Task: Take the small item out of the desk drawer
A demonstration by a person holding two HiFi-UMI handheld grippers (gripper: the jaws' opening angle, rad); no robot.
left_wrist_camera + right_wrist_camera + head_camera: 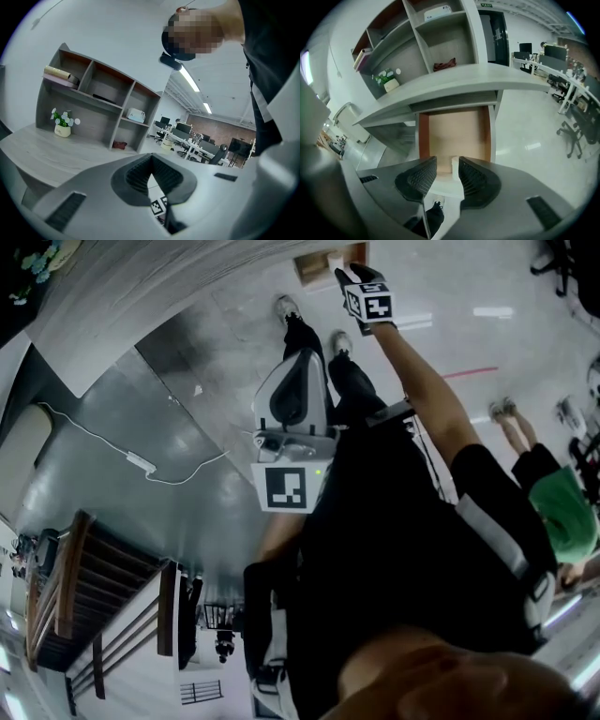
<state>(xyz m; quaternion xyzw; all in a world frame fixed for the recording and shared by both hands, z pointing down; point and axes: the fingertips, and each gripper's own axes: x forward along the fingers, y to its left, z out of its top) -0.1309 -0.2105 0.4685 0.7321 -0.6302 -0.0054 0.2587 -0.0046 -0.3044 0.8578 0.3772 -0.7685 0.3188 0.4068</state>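
Note:
The desk drawer stands pulled out under the desk top, its wooden floor bare. A small white item stands upright at the drawer's near edge. My right gripper is open, its two ribbed pads on either side of the item; a gap shows on the left side, and the item sits close to the right pad. In the head view the right gripper reaches out to the drawer at the top. My left gripper hangs back near my body, jaws shut with nothing in them.
Above the desk is a shelf unit with a potted flower, a dark red thing and a white box. Office chairs stand to the right. A cable crosses the floor; a person in a green cap is nearby.

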